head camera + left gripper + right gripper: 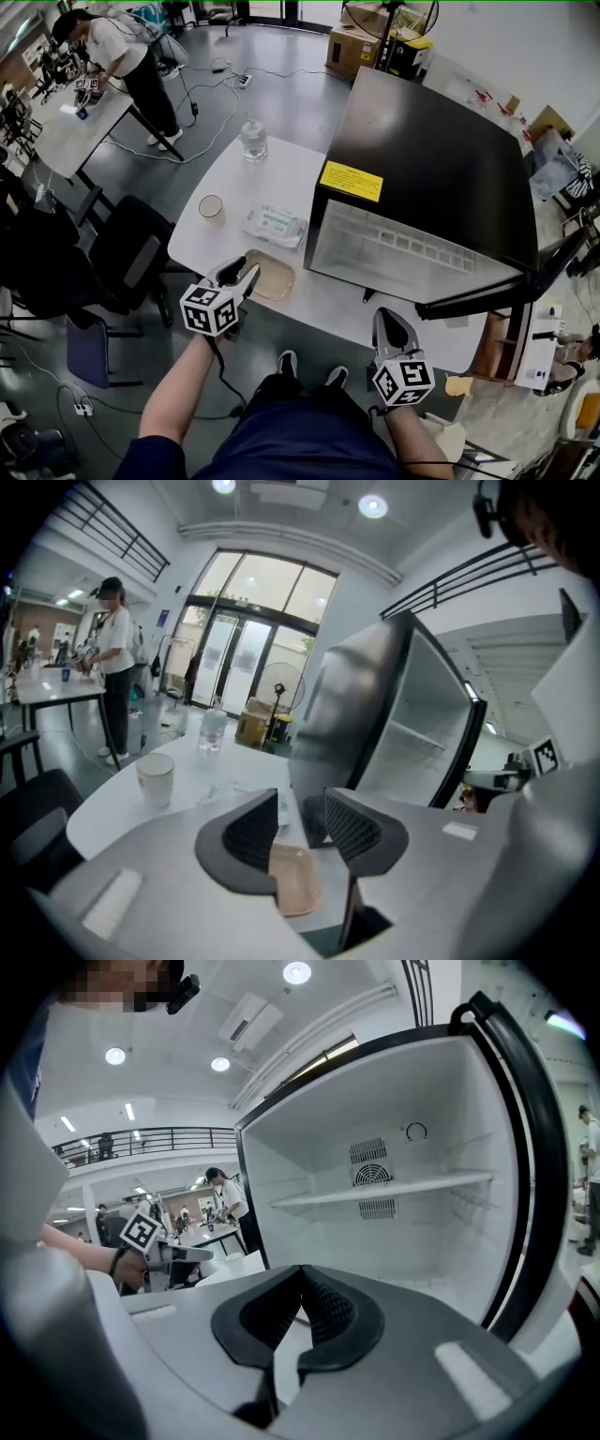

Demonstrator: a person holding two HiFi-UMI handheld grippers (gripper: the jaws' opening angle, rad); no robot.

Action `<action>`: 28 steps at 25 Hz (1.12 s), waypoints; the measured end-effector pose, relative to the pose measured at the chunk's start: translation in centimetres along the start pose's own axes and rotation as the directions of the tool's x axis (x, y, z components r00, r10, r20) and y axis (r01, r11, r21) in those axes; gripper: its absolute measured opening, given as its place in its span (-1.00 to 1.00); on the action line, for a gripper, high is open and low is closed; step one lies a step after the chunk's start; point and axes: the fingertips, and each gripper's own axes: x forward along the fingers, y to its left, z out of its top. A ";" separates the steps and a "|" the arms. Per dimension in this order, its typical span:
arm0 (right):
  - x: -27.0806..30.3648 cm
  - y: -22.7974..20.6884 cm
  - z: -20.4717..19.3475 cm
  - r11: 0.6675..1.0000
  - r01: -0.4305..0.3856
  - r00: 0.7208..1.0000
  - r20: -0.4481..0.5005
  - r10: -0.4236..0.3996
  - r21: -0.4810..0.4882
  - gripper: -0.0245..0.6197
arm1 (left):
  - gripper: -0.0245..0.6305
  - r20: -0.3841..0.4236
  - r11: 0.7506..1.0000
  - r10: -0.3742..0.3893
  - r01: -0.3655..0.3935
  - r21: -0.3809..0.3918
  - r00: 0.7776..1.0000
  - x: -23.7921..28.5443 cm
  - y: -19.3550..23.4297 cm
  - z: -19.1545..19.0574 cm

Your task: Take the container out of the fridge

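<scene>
1. The container (272, 275) was already out, sitting on the table (281, 178) beside the empty fridge (422, 187).
2. Left gripper (240, 274) was over it, jaws apart; right gripper (392, 328) had its jaws together, holding nothing.
3. Pretty much done, I'd say.

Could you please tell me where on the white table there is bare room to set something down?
Bare: the strip of table between the bottle and the fridge, and the front edge before the open fridge. Crowded: the left end, with cup, wipes pack and tan container.
</scene>
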 end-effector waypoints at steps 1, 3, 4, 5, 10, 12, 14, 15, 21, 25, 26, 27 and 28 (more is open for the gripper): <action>0.0 -0.5 0.7 1.000 0.003 1.000 0.015 -0.003 -0.002 -0.90 | -0.46 0.020 0.999 -0.013 0.012 0.032 1.000 -0.1 -1.7 0.9; -0.2 -1.5 2.0 1.000 0.009 0.999 0.044 -0.009 -0.001 -0.90 | -0.46 0.060 0.995 -0.022 0.016 0.100 0.998 -0.3 -4.8 2.5; -0.4 -1.8 2.7 1.000 0.012 0.998 0.058 -0.012 0.000 -0.90 | -0.46 0.081 0.992 -0.024 0.014 0.129 0.996 -0.5 -6.2 3.3; -0.6 -2.2 3.3 1.000 0.012 0.997 0.072 -0.012 0.000 -0.90 | -0.46 0.103 0.988 -0.028 0.012 0.153 0.994 -0.6 -7.5 4.1; -1.1 -2.6 5.6 1.000 -0.004 0.993 0.120 0.007 -0.025 -0.90 | -0.47 0.222 0.967 -0.056 -0.003 0.255 0.973 -2.0 -13.6 7.1; -1.4 -2.4 6.7 0.999 -0.013 0.990 0.142 0.019 -0.045 -0.90 | -0.51 0.256 0.962 -0.072 0.000 0.272 0.964 -2.5 -15.5 7.8; -1.7 -2.3 7.7 0.998 -0.019 0.986 0.166 0.029 -0.065 -0.90 | -0.54 0.280 0.964 -0.089 0.012 0.266 0.956 -2.8 -17.0 8.4; -1.8 -2.2 8.1 0.997 -0.021 0.984 0.176 0.034 -0.074 -0.90 | -0.55 0.291 0.964 -0.097 0.018 0.264 0.952 -2.9 -17.7 8.6; -1.8 -1.5 10.5 0.994 -0.040 0.972 0.225 0.063 -0.104 -0.90 | -0.62 0.336 0.951 -0.131 0.023 0.308 0.933 -3.0 -20.7 10.2; -2.1 -0.6 11.9 0.991 -0.056 0.965 0.247 0.086 -0.123 -0.90 | -0.82 0.348 0.948 -0.165 0.050 0.315 0.923 -3.1 -22.5 10.7; -2.3 -0.3 12.2 0.990 -0.060 0.963 0.254 0.092 -0.130 -0.90 | -0.87 0.350 0.945 -0.173 0.056 0.321 0.921 -3.2 -23.1 10.8; -2.4 -0.1 12.7 0.988 -0.064 0.959 0.264 0.100 -0.140 -0.90 | -0.90 0.354 0.942 -0.182 0.059 0.332 0.917 -3.3 -23.6 11.0; -2.5 0.2 13.1 0.986 -0.067 0.956 0.273 0.108 -0.154 -0.90 | -0.91 0.360 0.936 -0.191 0.060 0.346 0.913 -3.4 -24.1 11.4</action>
